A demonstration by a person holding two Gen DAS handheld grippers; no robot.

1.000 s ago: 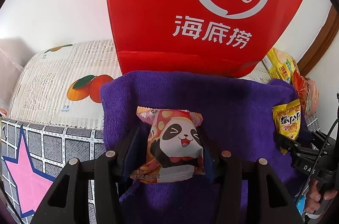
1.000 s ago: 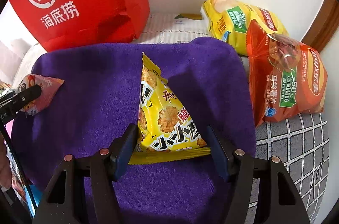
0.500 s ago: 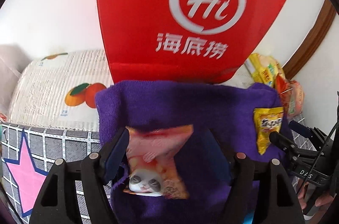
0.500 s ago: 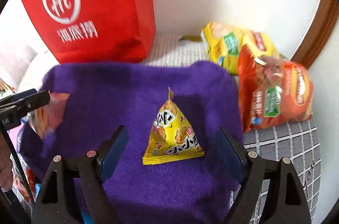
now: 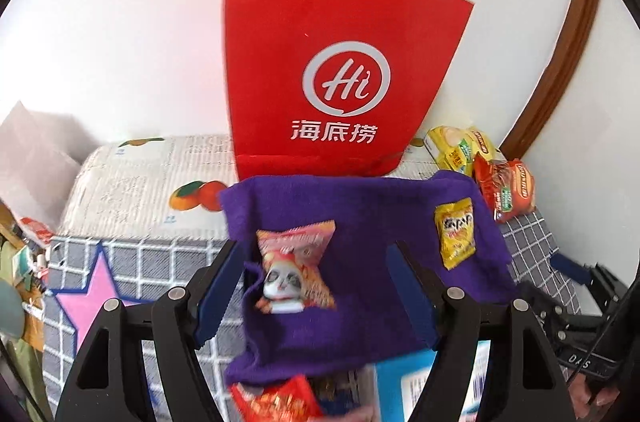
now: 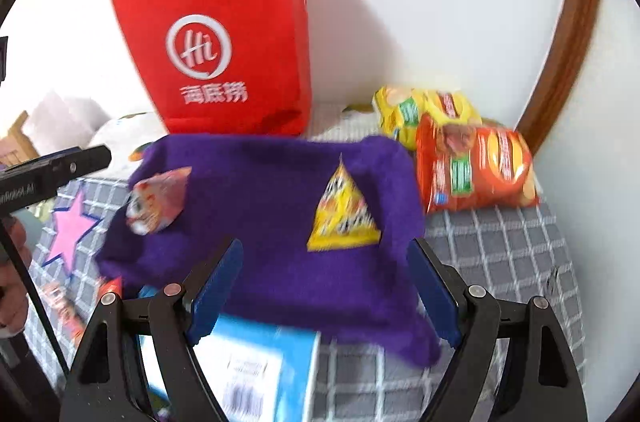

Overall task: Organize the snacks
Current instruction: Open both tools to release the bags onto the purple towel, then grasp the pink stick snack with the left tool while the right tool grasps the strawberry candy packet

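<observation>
Both grippers, left (image 5: 316,286) and right (image 6: 324,286), have just been opening; fingers spread, empty, leaving panda-print pink packet (image 5: 296,266) and yellow triangular packet (image 6: 344,218) sorted apart on purple towel (image 6: 260,242).

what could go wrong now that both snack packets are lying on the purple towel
1. The panda packet lies near the purple towel's left edge and could slip off.
2. The triangular yellow packet stands on a narrow base; a nudge may tip it.
3. The towel overhangs the blue box, so a tug could drag both packets.
</observation>
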